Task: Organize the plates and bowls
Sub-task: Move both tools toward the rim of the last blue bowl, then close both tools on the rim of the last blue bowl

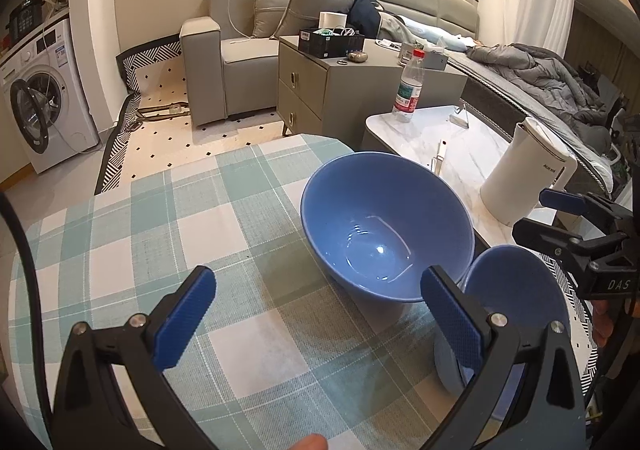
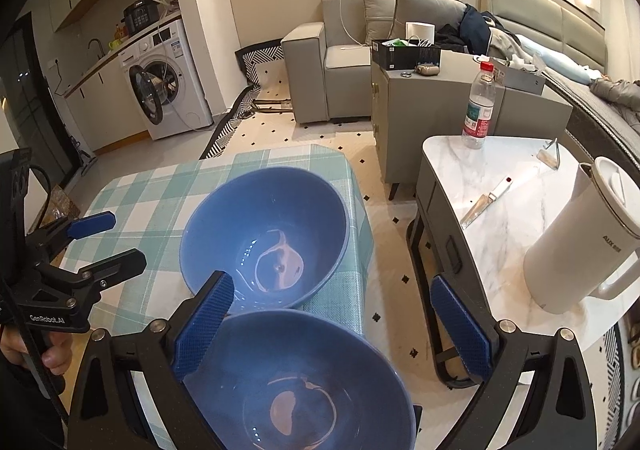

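Observation:
Two blue bowls stand on a table with a green checked cloth (image 1: 180,234). The far bowl (image 1: 384,226) is upright near the cloth's right edge; it also shows in the right wrist view (image 2: 264,234). The near bowl (image 2: 304,382) sits just in front of it, seen edge-on in the left wrist view (image 1: 516,302). My left gripper (image 1: 316,322) is open and empty, low over the cloth in front of the far bowl. My right gripper (image 2: 336,330) is open, its fingers either side of the near bowl's far rim, gripping nothing.
A marble side table (image 2: 500,186) to the right carries a white kettle (image 2: 580,246), a knife (image 2: 484,202) and a plastic bottle (image 2: 478,110). A grey cabinet (image 2: 416,110), a sofa and a washing machine (image 2: 164,86) stand beyond.

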Action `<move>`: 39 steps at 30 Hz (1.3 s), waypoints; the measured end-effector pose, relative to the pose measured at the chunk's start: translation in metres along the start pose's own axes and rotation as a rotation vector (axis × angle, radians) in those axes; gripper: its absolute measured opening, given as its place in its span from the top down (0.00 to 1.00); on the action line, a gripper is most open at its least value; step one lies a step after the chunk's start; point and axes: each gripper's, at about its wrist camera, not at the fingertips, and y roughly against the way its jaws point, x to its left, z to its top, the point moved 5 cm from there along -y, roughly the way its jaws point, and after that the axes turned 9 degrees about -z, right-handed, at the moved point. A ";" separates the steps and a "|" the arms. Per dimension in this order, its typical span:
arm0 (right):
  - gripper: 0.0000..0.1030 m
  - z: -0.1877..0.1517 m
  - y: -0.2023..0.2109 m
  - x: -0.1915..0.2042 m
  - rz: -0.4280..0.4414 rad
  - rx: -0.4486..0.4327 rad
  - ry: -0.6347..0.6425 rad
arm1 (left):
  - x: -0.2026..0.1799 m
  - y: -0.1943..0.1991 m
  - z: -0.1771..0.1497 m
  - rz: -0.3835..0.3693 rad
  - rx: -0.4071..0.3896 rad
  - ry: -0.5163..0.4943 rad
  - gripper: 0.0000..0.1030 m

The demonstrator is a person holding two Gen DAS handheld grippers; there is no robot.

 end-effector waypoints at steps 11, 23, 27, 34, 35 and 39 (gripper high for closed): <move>0.15 0.001 -0.029 0.001 0.007 0.061 0.012 | 0.002 -0.020 0.003 0.005 0.038 0.008 0.00; 0.28 -0.001 -0.060 0.003 0.015 0.139 0.012 | 0.002 -0.040 0.003 -0.016 0.093 0.018 0.07; 0.30 -0.004 -0.066 0.004 0.017 0.154 0.007 | 0.001 -0.047 0.000 -0.018 0.118 0.016 0.12; 0.36 -0.005 -0.076 0.005 0.016 0.178 0.018 | -0.004 -0.053 -0.001 -0.034 0.129 0.000 0.14; 0.38 -0.005 -0.078 0.006 0.017 0.183 0.019 | -0.004 -0.054 -0.001 -0.036 0.131 0.000 0.16; 0.40 -0.007 -0.083 0.007 0.018 0.196 0.022 | -0.006 -0.057 -0.001 -0.041 0.141 -0.007 0.23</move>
